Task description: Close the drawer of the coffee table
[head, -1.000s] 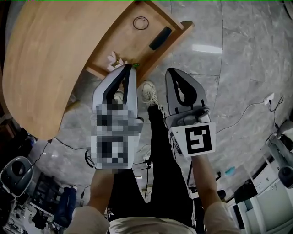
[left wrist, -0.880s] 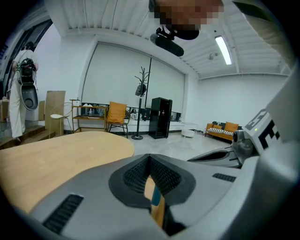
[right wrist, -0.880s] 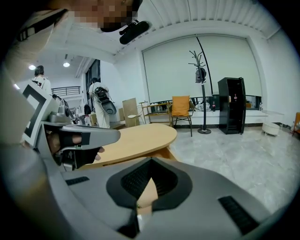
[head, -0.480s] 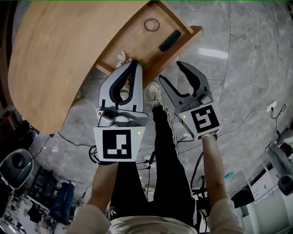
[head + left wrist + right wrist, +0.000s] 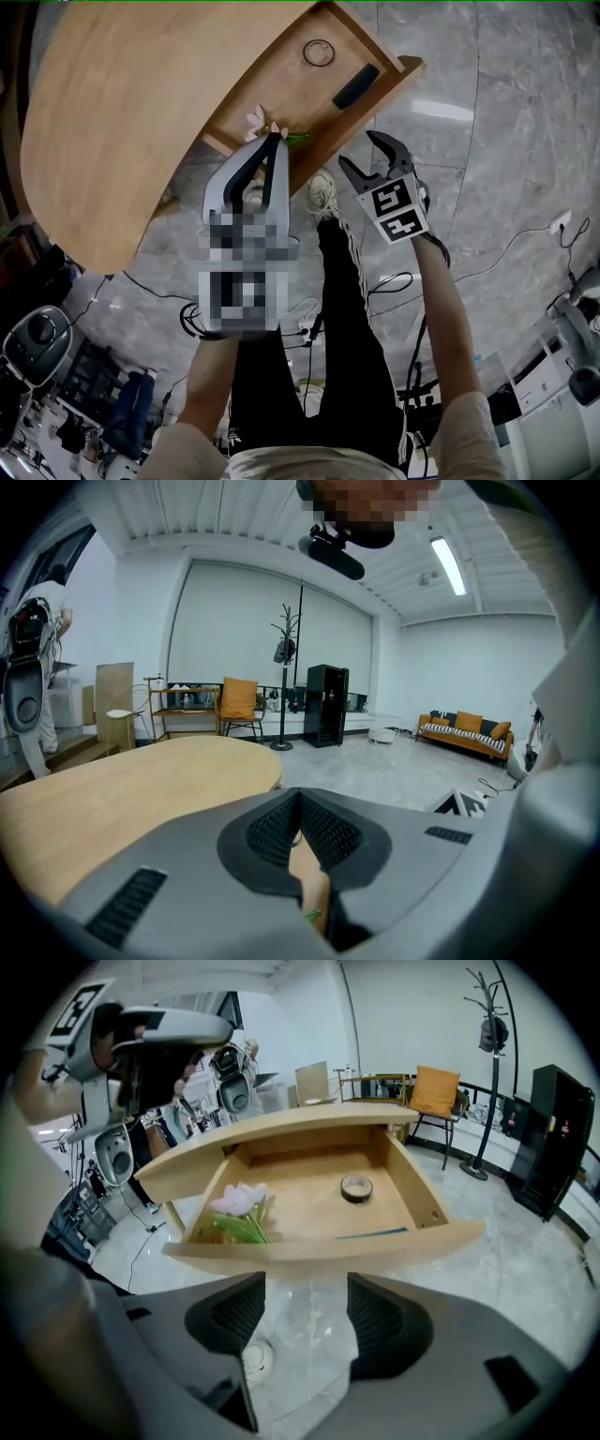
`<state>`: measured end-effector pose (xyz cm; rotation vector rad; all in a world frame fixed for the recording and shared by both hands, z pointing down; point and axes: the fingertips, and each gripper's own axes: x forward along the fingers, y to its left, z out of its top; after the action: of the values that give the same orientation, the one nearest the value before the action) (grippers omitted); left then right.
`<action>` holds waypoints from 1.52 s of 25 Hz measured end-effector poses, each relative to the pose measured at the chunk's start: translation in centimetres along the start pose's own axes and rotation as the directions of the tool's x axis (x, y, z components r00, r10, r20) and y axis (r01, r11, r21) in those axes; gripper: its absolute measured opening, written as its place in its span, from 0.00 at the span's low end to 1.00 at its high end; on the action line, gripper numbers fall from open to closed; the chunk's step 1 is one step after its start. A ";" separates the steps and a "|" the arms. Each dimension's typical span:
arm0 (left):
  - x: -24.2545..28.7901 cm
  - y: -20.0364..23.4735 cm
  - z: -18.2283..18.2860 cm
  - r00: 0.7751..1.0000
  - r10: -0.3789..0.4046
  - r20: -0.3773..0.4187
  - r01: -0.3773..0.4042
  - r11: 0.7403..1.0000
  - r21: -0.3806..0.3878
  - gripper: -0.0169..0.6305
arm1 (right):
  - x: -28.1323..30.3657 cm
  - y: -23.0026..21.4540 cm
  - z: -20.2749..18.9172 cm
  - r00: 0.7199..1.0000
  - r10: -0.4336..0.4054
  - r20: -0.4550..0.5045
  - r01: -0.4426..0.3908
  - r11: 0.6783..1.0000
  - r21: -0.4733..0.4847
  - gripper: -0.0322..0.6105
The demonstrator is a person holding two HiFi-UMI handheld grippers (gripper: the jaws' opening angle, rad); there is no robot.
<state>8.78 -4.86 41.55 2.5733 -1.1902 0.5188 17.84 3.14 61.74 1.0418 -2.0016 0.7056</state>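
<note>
Drawer point(image 5: 328, 1246) pulled well out from coffee table point(image 5: 122, 112) edge. Just short of its front edge, over bare floor point(image 5: 506, 141): right gripper point(image 5: 305, 1312), jaws opening, nothing between. Left gripper point(image 5: 272, 142) pressed together, empty, near drawer's corner.

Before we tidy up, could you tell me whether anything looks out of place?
Only the drawer stands out: it is pulled out of the coffee table, with a pink flower and a tape roll lying loose inside. Nothing looks spilled or damaged.
</note>
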 end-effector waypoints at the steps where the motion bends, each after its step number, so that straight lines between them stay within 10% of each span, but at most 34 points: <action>1: 0.0 0.0 -0.2 1.000 -0.001 -0.004 0.001 1.000 0.003 0.04 | 0.7 -0.2 -0.4 1.000 -0.005 -0.013 0.005 1.000 -0.005 0.46; 38: -0.6 2.9 -3.1 0.999 -0.011 -0.044 0.011 1.000 -0.001 0.04 | 5.5 0.2 -0.7 0.993 -0.027 -0.113 0.021 0.999 -0.048 0.33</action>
<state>5.50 -5.09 44.34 2.5529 -1.1613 0.5689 15.80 1.40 66.61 0.9750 -1.8958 0.6867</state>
